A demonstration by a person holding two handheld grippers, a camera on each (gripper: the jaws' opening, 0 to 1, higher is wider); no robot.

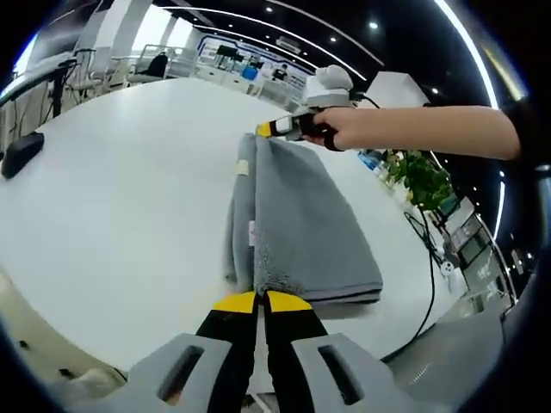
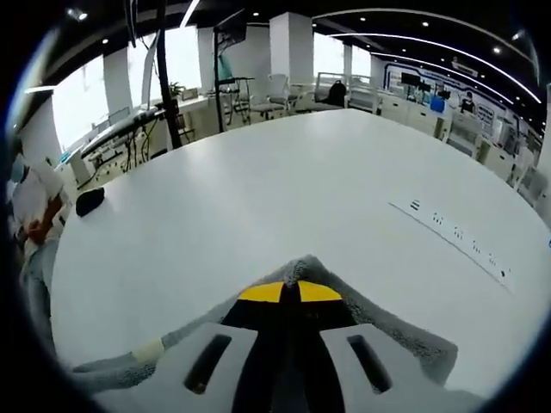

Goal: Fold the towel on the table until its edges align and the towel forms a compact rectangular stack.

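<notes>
A grey towel (image 1: 301, 228) lies folded into a long strip on the white table (image 1: 129, 215). At its near end my left gripper (image 1: 260, 302) has its yellow-tipped jaws shut on the towel's edge. A hand holds my right gripper (image 1: 280, 128) at the strip's far corner. In the right gripper view, my right gripper (image 2: 288, 292) is shut on a raised corner of the towel (image 2: 405, 340), and grey cloth spreads around and under the jaws.
A black object (image 1: 21, 153) (image 2: 89, 200) rests near the table's far rim. A row of flush sockets (image 2: 456, 241) runs across the tabletop. A potted plant (image 1: 422, 176) and cables (image 1: 428, 258) sit past the table edge. A person (image 2: 30, 215) stands beside the table.
</notes>
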